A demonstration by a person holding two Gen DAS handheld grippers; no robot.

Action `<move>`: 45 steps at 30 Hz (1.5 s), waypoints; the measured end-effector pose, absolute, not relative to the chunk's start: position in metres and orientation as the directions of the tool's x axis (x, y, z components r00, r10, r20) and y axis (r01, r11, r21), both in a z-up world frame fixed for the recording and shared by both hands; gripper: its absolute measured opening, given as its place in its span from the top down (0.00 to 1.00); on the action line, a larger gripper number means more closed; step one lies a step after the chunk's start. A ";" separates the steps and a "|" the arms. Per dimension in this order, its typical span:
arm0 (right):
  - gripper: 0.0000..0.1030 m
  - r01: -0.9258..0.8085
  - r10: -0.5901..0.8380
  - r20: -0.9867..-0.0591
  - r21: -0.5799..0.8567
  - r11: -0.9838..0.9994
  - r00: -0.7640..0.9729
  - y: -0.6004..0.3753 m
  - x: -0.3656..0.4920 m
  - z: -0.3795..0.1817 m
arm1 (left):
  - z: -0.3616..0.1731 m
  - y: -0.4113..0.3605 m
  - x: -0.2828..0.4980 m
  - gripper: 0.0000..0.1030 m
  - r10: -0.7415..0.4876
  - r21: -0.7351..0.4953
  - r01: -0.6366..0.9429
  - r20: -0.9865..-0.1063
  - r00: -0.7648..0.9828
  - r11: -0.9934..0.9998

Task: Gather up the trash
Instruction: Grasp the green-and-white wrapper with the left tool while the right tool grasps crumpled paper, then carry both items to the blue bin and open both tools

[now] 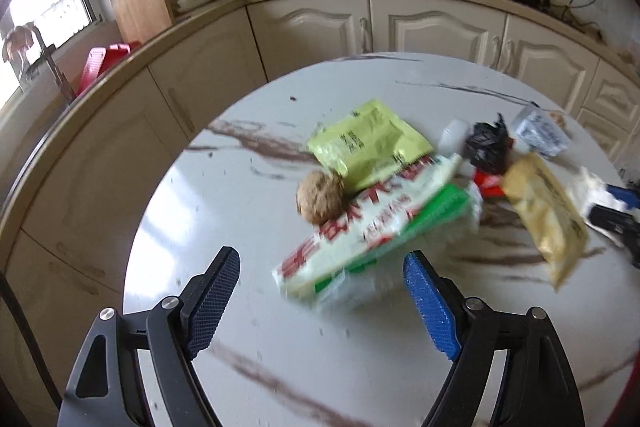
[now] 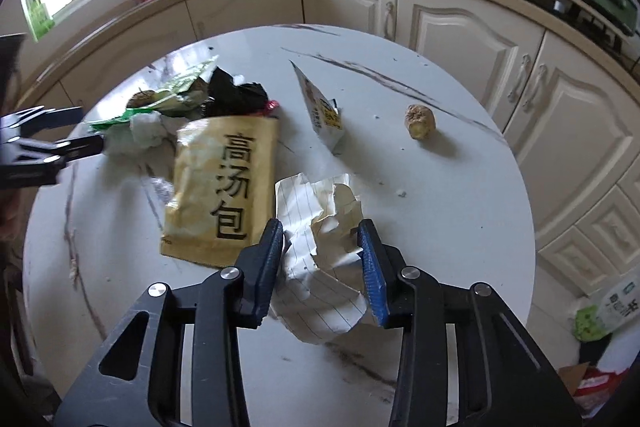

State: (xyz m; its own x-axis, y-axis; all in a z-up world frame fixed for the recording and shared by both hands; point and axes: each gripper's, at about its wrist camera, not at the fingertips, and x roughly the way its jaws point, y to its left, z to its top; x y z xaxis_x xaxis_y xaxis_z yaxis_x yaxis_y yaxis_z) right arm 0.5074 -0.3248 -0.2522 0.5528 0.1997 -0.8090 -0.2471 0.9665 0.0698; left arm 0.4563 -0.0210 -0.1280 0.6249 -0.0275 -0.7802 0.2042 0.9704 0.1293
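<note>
Crumpled lined paper (image 2: 320, 267) sits pinched between the right gripper (image 2: 322, 263) pads on a round marble-look table (image 2: 460, 227), beside a glossy yellow packet (image 2: 224, 187) printed "高汤包"; the left gripper (image 1: 322, 303) hangs wide over a white-and-green wrapper (image 1: 372, 231)

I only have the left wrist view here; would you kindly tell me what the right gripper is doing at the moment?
Observer: The right gripper has its pads pressed on a crumpled sheet of lined paper.
Operator: Thank you. Is there any trash to the right of the pile that I am missing?
Observer: Yes, a small brown lump lies alone on the round table, apart from the wrappers.
Operator: And where is my left gripper relative to the pile?
Observer: The left gripper comes in from the left, open, its tips at the green and white bag.
</note>
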 end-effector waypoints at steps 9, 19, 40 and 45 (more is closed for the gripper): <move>0.65 -0.270 0.253 -0.790 0.115 0.956 0.559 -0.323 0.490 -0.240 | -0.131 -0.017 0.462 0.75 -0.110 0.041 0.227 -0.782 0.614 0.973; 0.65 -0.279 0.268 -0.792 0.129 0.951 0.548 -0.313 0.480 -0.243 | -0.122 0.008 0.445 0.85 -0.225 -0.092 0.253 -0.792 0.567 0.963; 0.67 -0.243 0.287 -0.697 0.164 0.956 0.658 -0.345 0.391 -0.186 | -0.056 -0.041 0.309 0.85 -0.414 -0.161 0.435 -0.695 0.588 0.886; 0.67 -0.152 0.216 -0.684 0.154 0.976 0.697 -0.404 0.343 -0.171 | -0.056 -0.121 0.277 0.85 -0.485 -0.151 0.555 -0.699 0.526 0.818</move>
